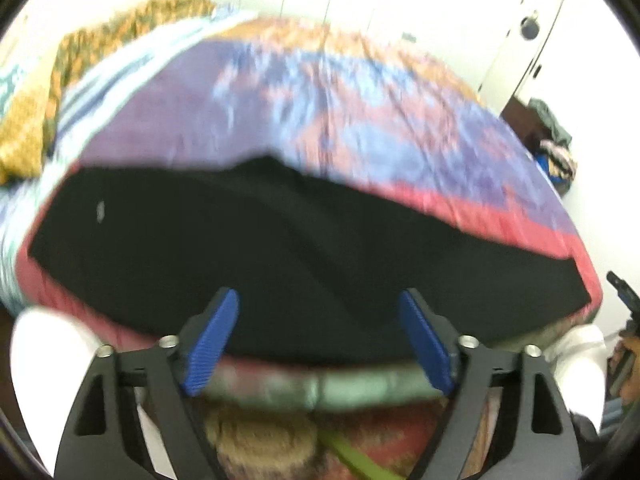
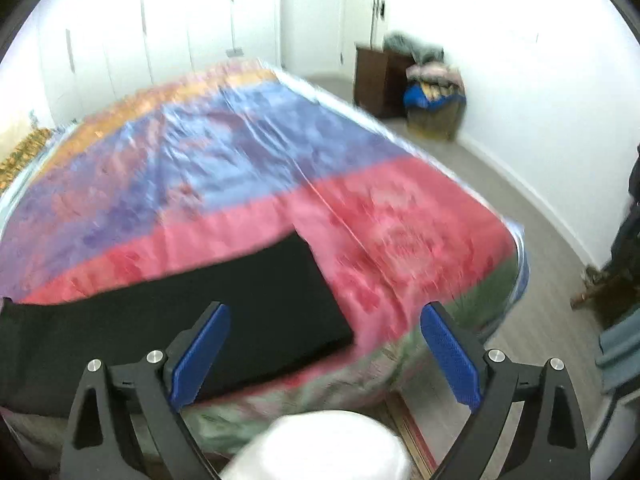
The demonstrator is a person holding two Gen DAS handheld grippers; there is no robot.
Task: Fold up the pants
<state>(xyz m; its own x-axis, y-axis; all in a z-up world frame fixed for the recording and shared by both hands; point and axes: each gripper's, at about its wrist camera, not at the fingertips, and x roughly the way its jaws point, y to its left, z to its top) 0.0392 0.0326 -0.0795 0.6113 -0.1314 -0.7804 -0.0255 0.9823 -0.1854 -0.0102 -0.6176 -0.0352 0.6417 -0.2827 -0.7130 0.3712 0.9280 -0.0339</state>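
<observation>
White cupboard doors and white walls close in a bedroom whose bed [image 2: 280, 184] wears a spread banded in orange, blue-violet and pink-red. Both views are blurred.

Black pants [image 1: 256, 256] lie flat along the near edge of that bed, a long dark strip stretched crosswise. In the left wrist view they lie ahead of and beyond the blue fingers [image 1: 216, 336] of the left gripper [image 1: 320, 300], running out past both fingertips to either side. Those fingers stand wide apart with nothing between them, and whether they touch the cloth cannot be told. In the right wrist view one squared end of the pants [image 2: 256, 312] reaches in from the left, passing behind the left finger and ending in the gap between the two. The right gripper [image 2: 325, 312] is likewise spread wide and empty, its right finger [image 2: 450, 356] over the pink band and the bed's corner.

Beyond the fingers to the right, a dark wooden cabinet [image 2: 374, 80] stands by the far wall, with a heaped laundry basket [image 2: 434, 100] just beside it on the grey floor [image 2: 520, 200]. A yellow patterned cloth [image 1: 36, 120] lies at the bed's far left.
</observation>
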